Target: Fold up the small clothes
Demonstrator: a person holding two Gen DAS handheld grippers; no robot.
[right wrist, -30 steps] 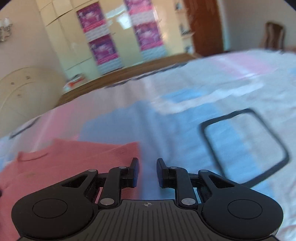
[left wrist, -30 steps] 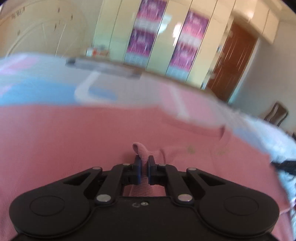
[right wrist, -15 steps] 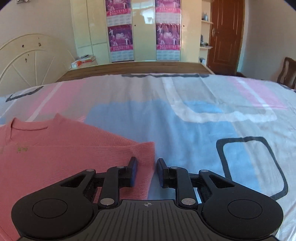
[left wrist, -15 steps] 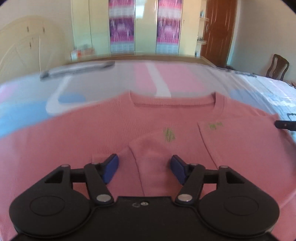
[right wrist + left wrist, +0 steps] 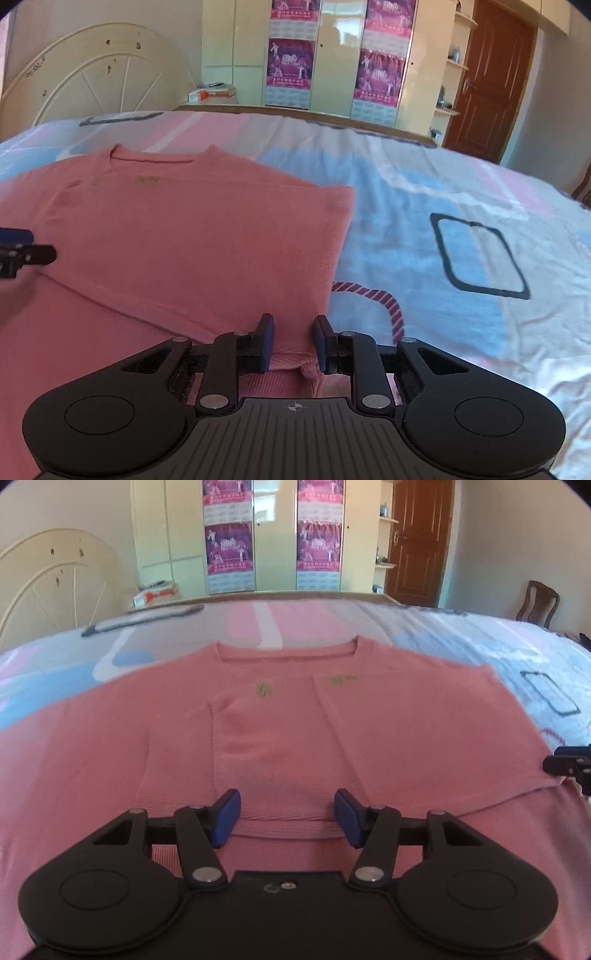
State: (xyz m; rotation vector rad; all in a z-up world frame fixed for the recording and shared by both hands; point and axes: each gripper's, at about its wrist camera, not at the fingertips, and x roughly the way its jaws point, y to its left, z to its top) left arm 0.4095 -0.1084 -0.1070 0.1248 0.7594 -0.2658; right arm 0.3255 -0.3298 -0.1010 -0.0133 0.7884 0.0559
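A pink knit sweater (image 5: 406,738) lies flat on the bed, neckline at the far side, both sleeves folded in over the chest. My left gripper (image 5: 288,818) hovers over the lower middle. Its jaws are apart and closing, the folded left sleeve (image 5: 273,760) lies between them, and the pads do not press it. My right gripper (image 5: 293,343) stands narrowly open over the sweater's (image 5: 184,240) lower right corner, with a bunched hem fold (image 5: 308,369) under the gap. The right gripper's fingertip (image 5: 569,766) shows at the left view's right edge.
The bed sheet (image 5: 461,221) has pink, blue and white patches with dark outlines. Behind the bed are a cream headboard (image 5: 92,74), a wardrobe with posters (image 5: 277,535) and a brown door (image 5: 421,535). A wooden chair (image 5: 539,602) stands at the far right.
My left gripper let go of the sleeve cuff, opened wide and drew back; the sleeve now lies across the chest. My right gripper moved from the bare sheet over the sweater's right edge.
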